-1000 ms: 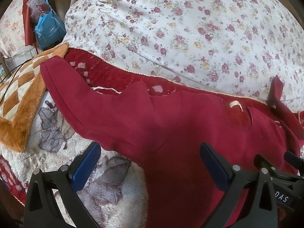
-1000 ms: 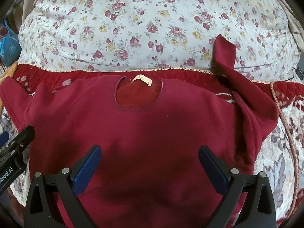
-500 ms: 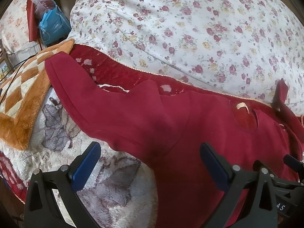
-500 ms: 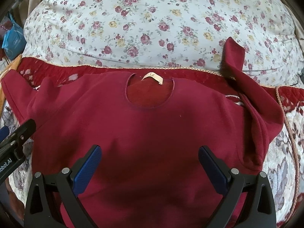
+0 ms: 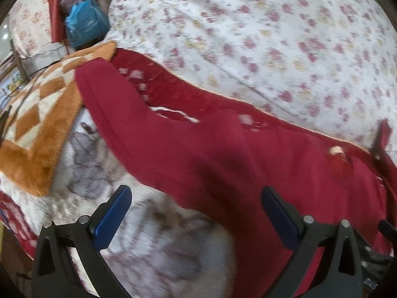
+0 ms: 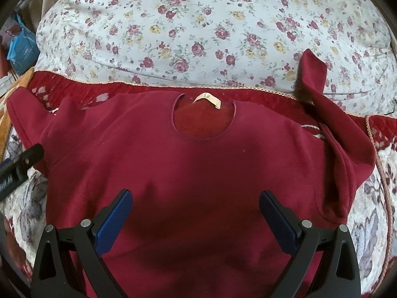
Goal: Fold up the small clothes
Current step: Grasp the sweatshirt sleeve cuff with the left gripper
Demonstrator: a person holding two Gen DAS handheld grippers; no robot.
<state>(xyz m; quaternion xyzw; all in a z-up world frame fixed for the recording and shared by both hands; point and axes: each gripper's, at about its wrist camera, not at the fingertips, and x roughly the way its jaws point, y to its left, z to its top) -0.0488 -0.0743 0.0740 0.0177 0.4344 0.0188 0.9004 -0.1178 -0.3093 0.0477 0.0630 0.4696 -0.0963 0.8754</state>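
Note:
A dark red sweatshirt (image 6: 198, 168) lies flat on the bed, neck hole and cream label (image 6: 208, 99) facing away from me. Its left sleeve (image 5: 119, 109) stretches out toward the orange blanket. The right sleeve (image 6: 330, 124) is bent, its cuff standing up against the floral quilt. My right gripper (image 6: 194, 213) hovers open over the chest of the garment, holding nothing. My left gripper (image 5: 196, 208) is open above the left armpit, one finger over the bedspread, the other over red cloth. Part of the left gripper's body (image 6: 19, 171) shows in the right wrist view.
A puffy floral quilt (image 6: 211, 24) fills the far side. A red-bordered patterned bedspread (image 5: 153, 245) lies under the sweatshirt. An orange and cream checked blanket (image 5: 37, 119) sits at the left, with a blue plastic bag (image 5: 84, 24) beyond it.
Both grippers have drifted back a little, so the sweatshirt sits slightly farther right in the left wrist view and lower in the right wrist view. The left wrist view is blurred by motion. The garment itself has not moved.

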